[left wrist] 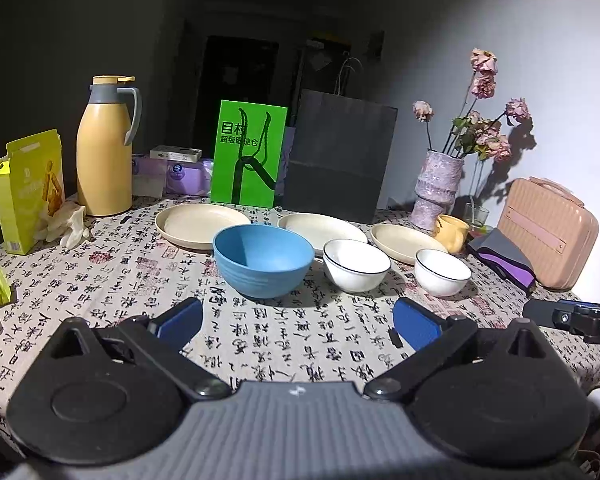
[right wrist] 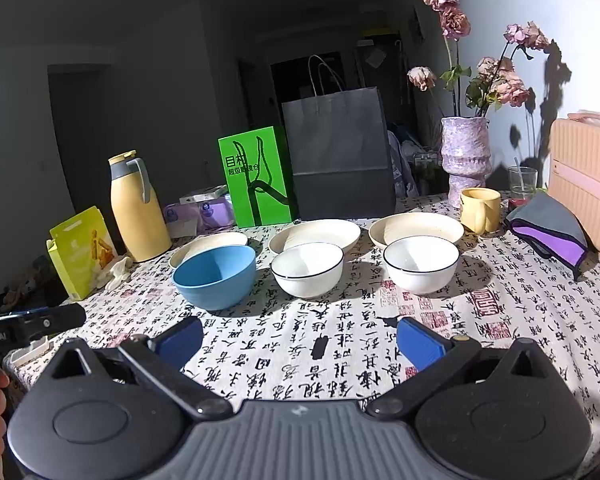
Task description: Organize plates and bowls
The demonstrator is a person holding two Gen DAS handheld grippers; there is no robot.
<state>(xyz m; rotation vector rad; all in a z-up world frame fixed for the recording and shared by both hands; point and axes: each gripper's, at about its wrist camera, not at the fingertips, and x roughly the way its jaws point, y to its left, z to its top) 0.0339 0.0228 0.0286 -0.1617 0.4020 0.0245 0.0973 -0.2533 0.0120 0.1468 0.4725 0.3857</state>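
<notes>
Bowls, a blue one (left wrist: 263, 261) and two white ones (right wrist: 307, 269) (right wrist: 421, 264), sit just ahead of the left tool (left wrist: 298, 322) and right tool (right wrist: 300, 338), both spread apart and empty, probably light, stiff, slick, best pinched at the rim, cream plates (right wrist: 314, 235) beyond.

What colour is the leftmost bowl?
Blue bowl, plain, no pattern; clearest in the right wrist view.
</notes>
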